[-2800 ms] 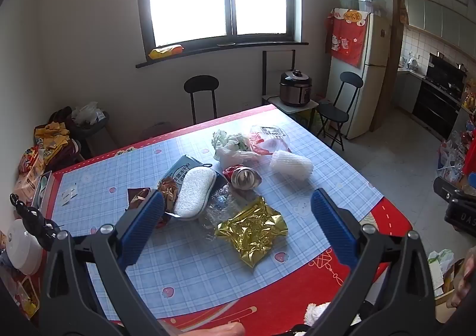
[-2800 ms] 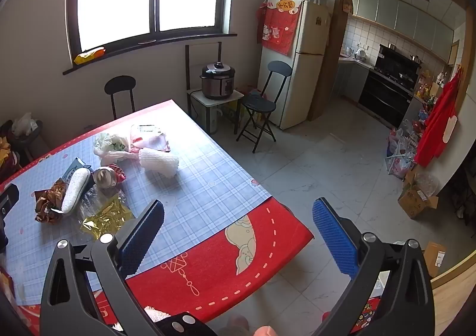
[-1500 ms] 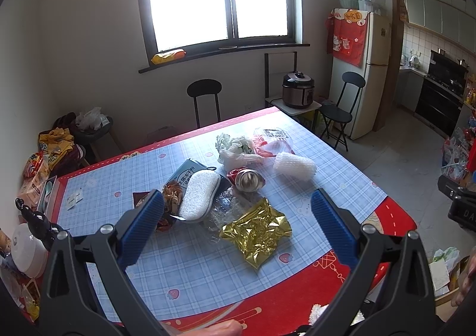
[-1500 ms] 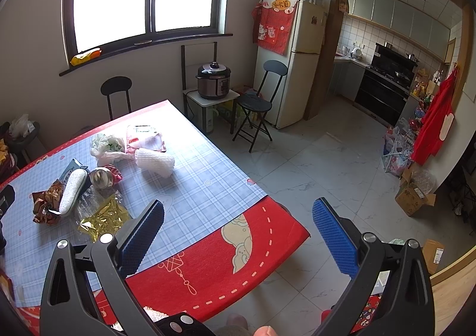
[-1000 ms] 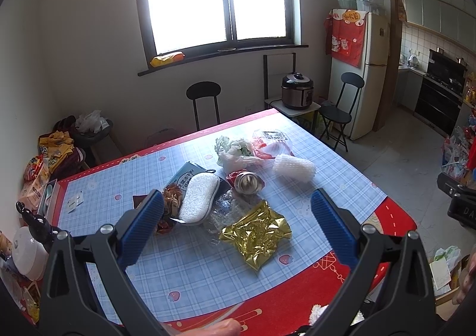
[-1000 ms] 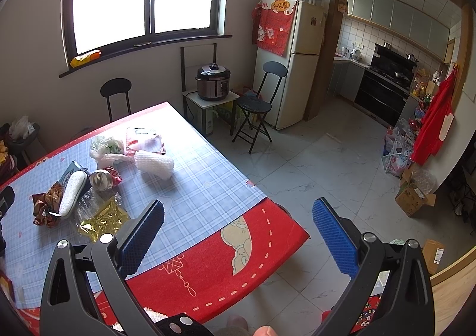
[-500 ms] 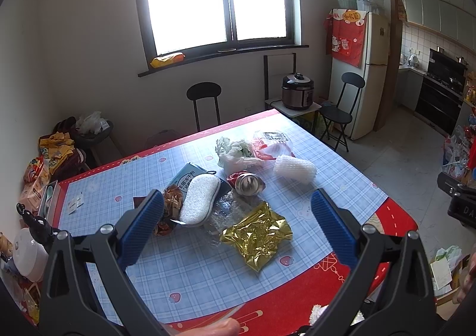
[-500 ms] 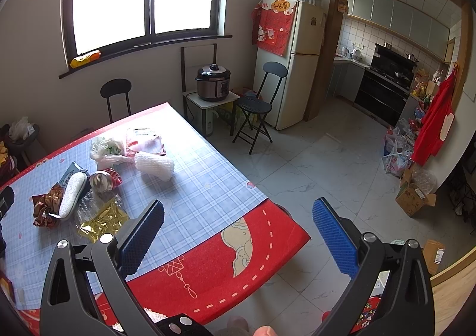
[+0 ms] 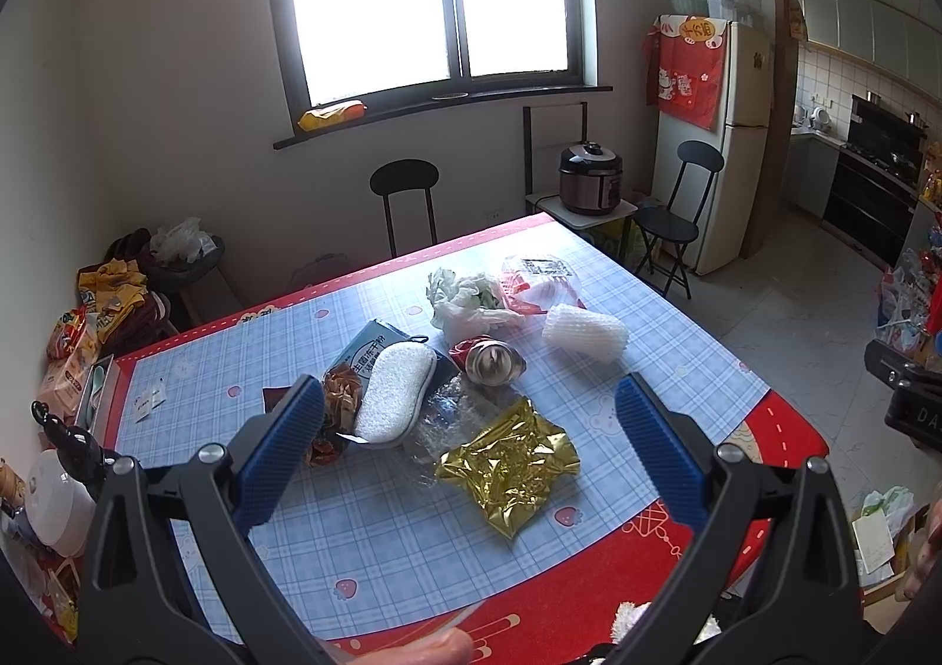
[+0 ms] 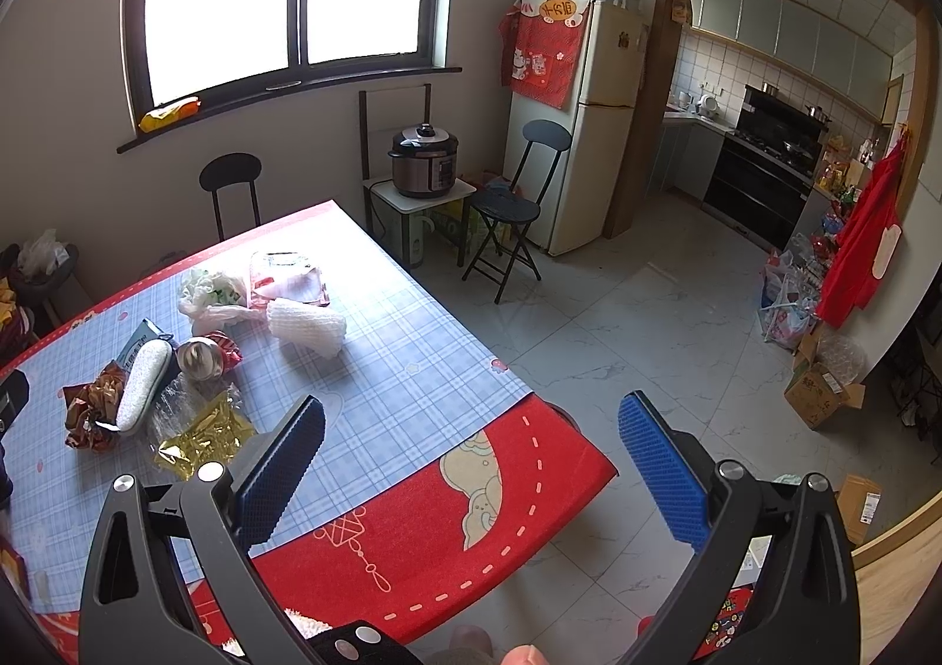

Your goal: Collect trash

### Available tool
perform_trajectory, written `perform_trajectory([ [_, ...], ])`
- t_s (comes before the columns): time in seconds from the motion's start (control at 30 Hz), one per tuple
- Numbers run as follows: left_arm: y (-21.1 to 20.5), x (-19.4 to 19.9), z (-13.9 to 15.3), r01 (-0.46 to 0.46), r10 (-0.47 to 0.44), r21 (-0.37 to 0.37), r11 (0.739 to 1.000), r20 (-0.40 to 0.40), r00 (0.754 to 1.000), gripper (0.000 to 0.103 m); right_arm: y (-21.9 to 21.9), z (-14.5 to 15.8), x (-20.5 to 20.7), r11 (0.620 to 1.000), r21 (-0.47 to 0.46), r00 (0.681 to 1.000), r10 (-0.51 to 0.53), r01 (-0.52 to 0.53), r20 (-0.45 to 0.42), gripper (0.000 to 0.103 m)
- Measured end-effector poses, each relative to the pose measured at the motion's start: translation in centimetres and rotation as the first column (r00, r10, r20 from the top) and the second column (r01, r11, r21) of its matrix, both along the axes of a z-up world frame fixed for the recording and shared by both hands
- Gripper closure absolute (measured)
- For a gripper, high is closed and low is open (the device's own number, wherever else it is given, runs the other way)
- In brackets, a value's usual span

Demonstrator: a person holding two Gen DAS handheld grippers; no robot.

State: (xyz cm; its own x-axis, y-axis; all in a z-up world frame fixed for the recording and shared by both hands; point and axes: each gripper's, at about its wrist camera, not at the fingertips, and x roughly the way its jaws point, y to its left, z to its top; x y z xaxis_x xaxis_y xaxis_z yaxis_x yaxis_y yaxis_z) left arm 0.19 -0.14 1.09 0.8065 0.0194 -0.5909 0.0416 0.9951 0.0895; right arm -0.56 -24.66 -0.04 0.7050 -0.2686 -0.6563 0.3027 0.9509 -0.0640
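Note:
Trash lies in a heap on the checked blue tablecloth (image 9: 365, 523): a gold foil wrapper (image 9: 509, 465), a crushed can (image 9: 488, 361), a white foam net sleeve (image 9: 586, 334), a white sponge pad (image 9: 391, 394) on a blue packet, a brown wrapper (image 9: 338, 400), clear plastic, a white bag (image 9: 465, 300) and a pink-red pack (image 9: 544, 282). My left gripper (image 9: 471, 400) hangs open above the table's near side, nothing between its blue pads. The right gripper (image 10: 471, 417) is open over the table's red near-right corner (image 10: 459, 512), with the heap (image 10: 194, 364) far to its left.
A white pot and dark bottle (image 9: 65, 453) stand at the table's left edge. Two black chairs (image 9: 406, 199) (image 10: 518, 205), a rice cooker (image 10: 425, 161) on a small stand and a fridge (image 10: 594, 123) line the far side. Bags and boxes (image 10: 818, 370) sit on the tiled floor at right.
Both grippers have drifted only slightly; the view of the table shifted a little. Both stay open and the trash has not moved.

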Motion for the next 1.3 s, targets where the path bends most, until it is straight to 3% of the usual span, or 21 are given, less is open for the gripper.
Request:
perform_trajectory([
  [0.3,0.5,1.0,-0.8,0.012,-0.013,-0.029,0.999,-0.034,0.999,0.005,0.2,-0.8,0.8,1.0,0.009,1.0,0.007,-0.007,-0.02,0.005],
  [0.53,2.1,3.0,-1.7,0.016,-0.032,-0.18,0.984,-0.086,0.996,0.005,-1.4,-1.8,2.7,0.993,0.101,0.997,0.06,-0.055,-0.039,0.005],
  [0.63,2.5,4.1,-2.3,-0.045,0.03,-0.157,0.987,-0.099,0.995,0.005,-2.4,-2.7,4.4,0.981,0.158,0.993,0.116,-0.11,-0.03,0.005],
  [0.8,4.2,5.8,-3.3,-0.148,0.119,-0.229,0.962,-0.137,0.983,0.005,-3.7,-5.0,8.7,0.938,0.241,0.965,0.26,-0.247,-0.022,0.005],
  [0.97,4.2,6.8,-4.1,-0.281,0.256,-0.2,0.939,-0.143,0.956,0.005,-4.5,-7.2,12.9,0.917,0.18,0.926,0.371,-0.355,-0.068,0.005],
  [1.1,3.3,7.6,-5.6,-0.362,0.341,-0.124,0.924,-0.162,0.926,0.005,-5.8,-8.9,15.8,0.871,0.212,0.88,0.468,-0.444,-0.083,0.005],
  [1.3,2.9,7.5,-9.0,-0.49,0.462,-0.078,0.868,-0.236,0.855,0.005,-6.0,-11.9,19.8,0.809,0.25,0.805,0.574,-0.532,-0.146,0.005],
])
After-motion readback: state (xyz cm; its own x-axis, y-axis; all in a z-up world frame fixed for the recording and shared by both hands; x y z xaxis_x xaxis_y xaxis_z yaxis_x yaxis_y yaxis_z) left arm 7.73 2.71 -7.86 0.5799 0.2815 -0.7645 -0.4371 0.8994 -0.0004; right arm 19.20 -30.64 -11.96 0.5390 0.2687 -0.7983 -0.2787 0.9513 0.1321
